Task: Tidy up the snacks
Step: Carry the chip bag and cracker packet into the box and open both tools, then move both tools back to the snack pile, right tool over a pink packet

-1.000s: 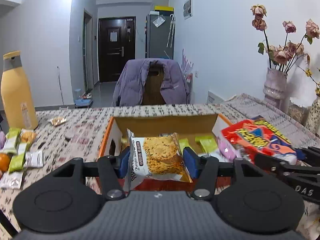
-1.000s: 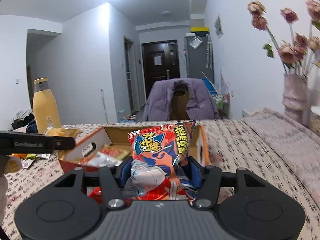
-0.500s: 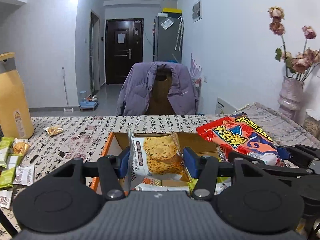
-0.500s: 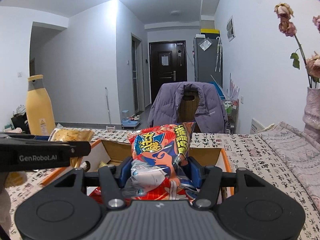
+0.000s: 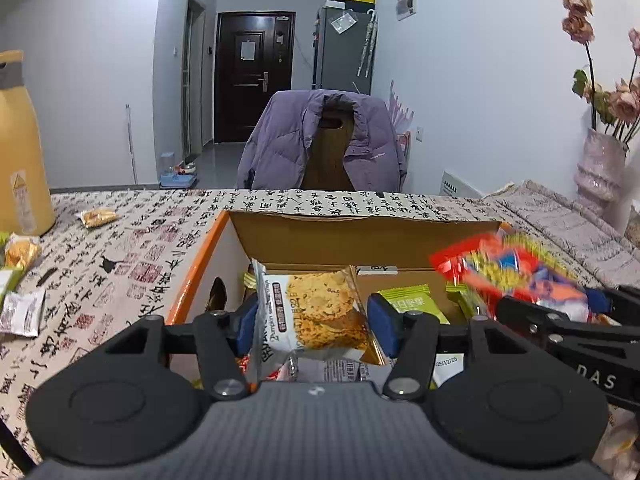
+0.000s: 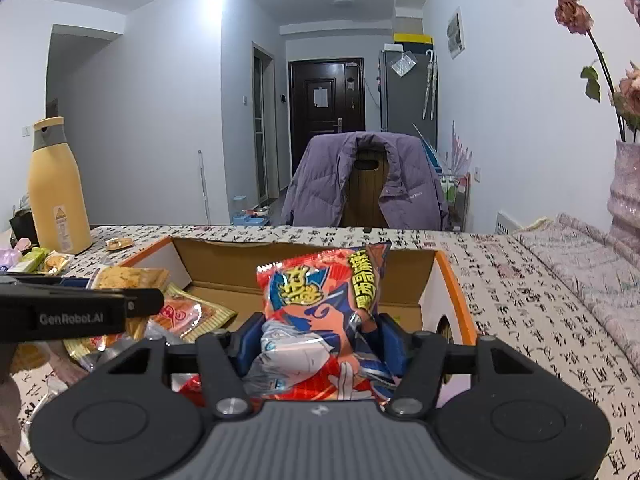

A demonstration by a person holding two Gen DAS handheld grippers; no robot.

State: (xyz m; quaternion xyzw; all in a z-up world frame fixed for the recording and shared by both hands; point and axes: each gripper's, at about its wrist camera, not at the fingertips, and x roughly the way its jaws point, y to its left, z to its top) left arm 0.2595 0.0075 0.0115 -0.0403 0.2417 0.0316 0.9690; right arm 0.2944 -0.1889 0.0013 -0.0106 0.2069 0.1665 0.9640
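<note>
Left gripper (image 5: 312, 320) clamped on a cookie packet (image 5: 316, 316) above the open cardboard box (image 5: 360, 236); right gripper (image 6: 316, 344) clamped on a red chip bag (image 6: 320, 320) over the same box.

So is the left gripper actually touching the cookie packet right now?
Touching. The left wrist view shows the left gripper with both blue pads pressed against the sides of the cookie packet, holding it above the cardboard box.

Red snack bag (image 5: 508, 276) motion-blurred; yellow bottle (image 5: 18, 152) cut off left.
</note>
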